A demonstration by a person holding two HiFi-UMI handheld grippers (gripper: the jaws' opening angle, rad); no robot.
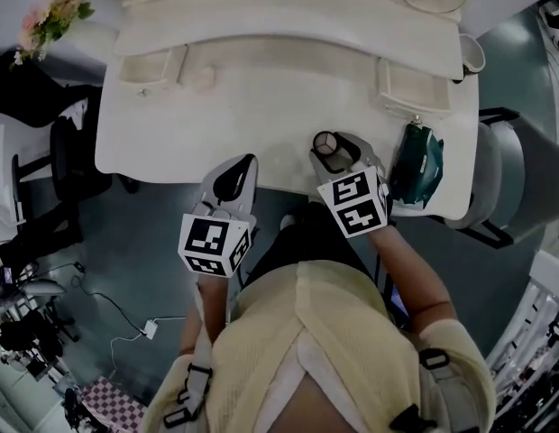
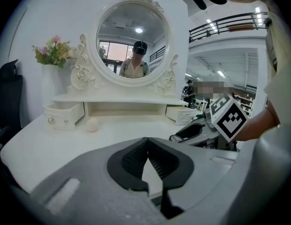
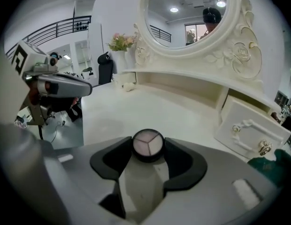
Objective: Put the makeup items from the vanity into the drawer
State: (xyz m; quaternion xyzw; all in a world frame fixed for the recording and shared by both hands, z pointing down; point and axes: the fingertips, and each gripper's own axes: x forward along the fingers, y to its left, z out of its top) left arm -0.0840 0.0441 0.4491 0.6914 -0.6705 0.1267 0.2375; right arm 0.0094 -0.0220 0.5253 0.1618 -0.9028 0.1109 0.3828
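A round black compact (image 1: pixel 328 142) with a pale three-part pan lies near the front edge of the white vanity top (image 1: pixel 261 124). My right gripper (image 1: pixel 339 150) is shut on it; in the right gripper view both pads touch the sides of the compact (image 3: pixel 147 143). My left gripper (image 1: pixel 245 161) hovers at the vanity's front edge, left of the right one, with its jaws shut and nothing in them (image 2: pixel 146 146). A beige egg-shaped sponge (image 1: pixel 200 79) rests at the back left, beside an open small drawer (image 1: pixel 153 66). A second small drawer (image 1: pixel 410 87) stands open at the back right.
A teal pouch (image 1: pixel 416 165) lies on the vanity's right end, close to my right gripper. A round mirror (image 2: pixel 134 36) rises behind the shelf. Flowers (image 1: pixel 50 12) stand at the far left. A black chair (image 1: pixel 63 152) is at the left, a grey chair (image 1: pixel 514 179) at the right.
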